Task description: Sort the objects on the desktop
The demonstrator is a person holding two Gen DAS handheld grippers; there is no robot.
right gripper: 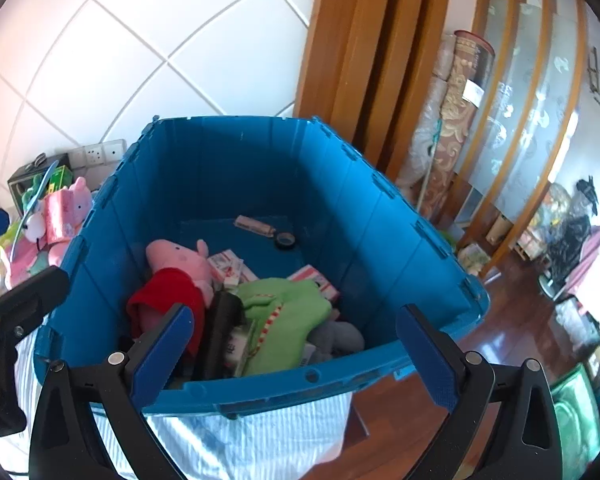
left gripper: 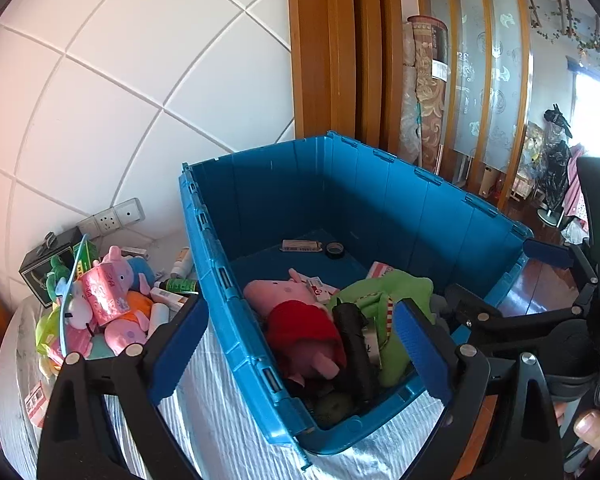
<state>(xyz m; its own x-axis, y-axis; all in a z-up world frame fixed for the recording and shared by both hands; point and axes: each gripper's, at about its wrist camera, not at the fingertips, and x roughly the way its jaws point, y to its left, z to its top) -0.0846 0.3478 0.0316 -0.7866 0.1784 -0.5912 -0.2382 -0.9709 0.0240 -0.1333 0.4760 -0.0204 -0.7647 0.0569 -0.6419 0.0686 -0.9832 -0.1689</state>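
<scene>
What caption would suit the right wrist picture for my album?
Open right tongs hover over a blue bin holding a pink pig plush and green plush.

No lettering is proving legible: print is showing on the pink packet at the table's far left corner and on the white label of the rolled carpet, too blurred to read.

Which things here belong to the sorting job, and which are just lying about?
Job:
open blue plastic crate
pink pig plush in red dress inside
green plush inside
toy and bottle pile left of crate

Lying about:
rolled patterned carpets
white wall sockets
</scene>
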